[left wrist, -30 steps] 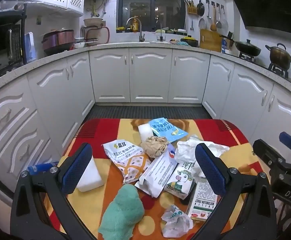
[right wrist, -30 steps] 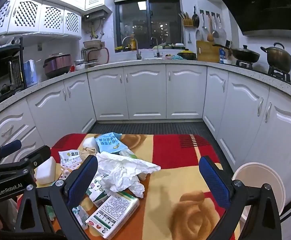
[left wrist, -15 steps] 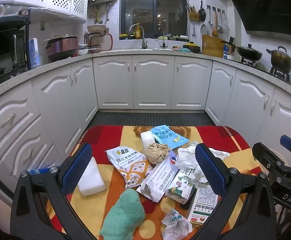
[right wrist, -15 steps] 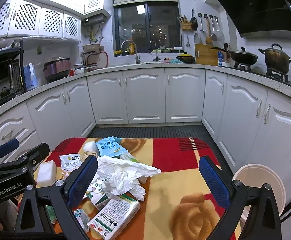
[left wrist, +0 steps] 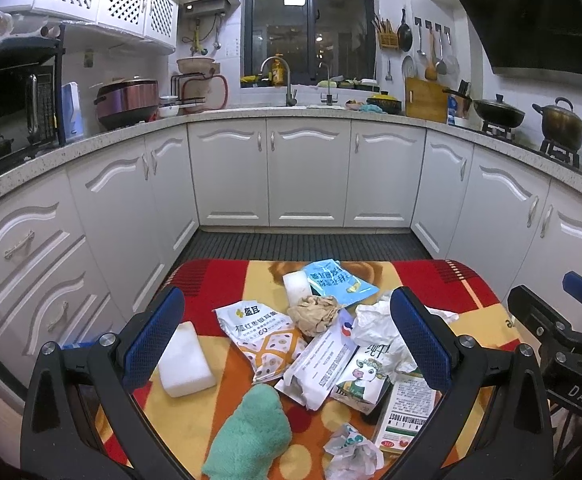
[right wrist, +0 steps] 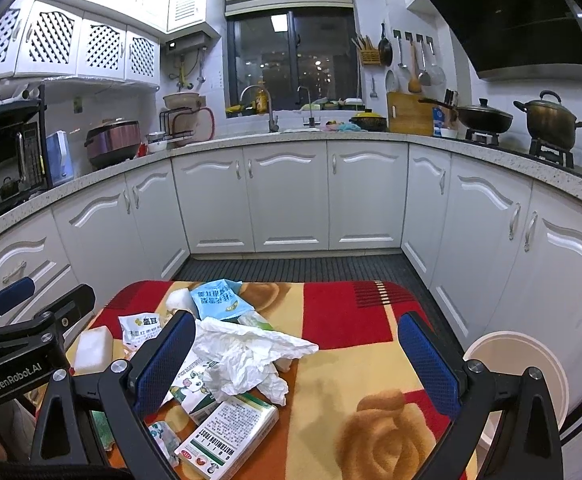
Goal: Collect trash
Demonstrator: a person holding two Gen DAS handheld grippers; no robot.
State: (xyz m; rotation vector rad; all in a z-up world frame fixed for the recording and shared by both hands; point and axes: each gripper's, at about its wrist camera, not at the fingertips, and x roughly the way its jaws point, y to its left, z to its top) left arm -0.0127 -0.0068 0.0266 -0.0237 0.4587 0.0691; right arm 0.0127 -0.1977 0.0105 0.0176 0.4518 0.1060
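Trash lies heaped on the bench (right wrist: 343, 364), which is draped in a red, yellow and orange rose-print cloth. Crumpled white tissue paper (right wrist: 247, 354) sits at the heart of the heap and serves as landmark. Beyond it lies a light-blue foil sachet (right wrist: 217, 300); nearer the camera than it, a green-and-white lozenge box (right wrist: 229, 426); to its left, a white printed snack bag (left wrist: 257, 326), a crumpled brown paper ball (left wrist: 317, 312) and a white foam block (left wrist: 185, 360). A mint-green fluffy cloth (left wrist: 251, 432) rests nearest the left camera. Well to the tissue's right, off the bench edge, stands a round white bin (right wrist: 531, 364).

Both tools hover over the heap with nothing held: left gripper (left wrist: 287, 344) spread wide, right gripper (right wrist: 295, 360) likewise released, its left finger just beside the tissue.

Risks, as I judge them: the tissue is light and overlaps the carton beneath, so a shallow pinch may drag neighbours or tear. The bin sits low and apart; a loose hold could drop litter on the floor. The green cloth and foam block may not be trash at all.
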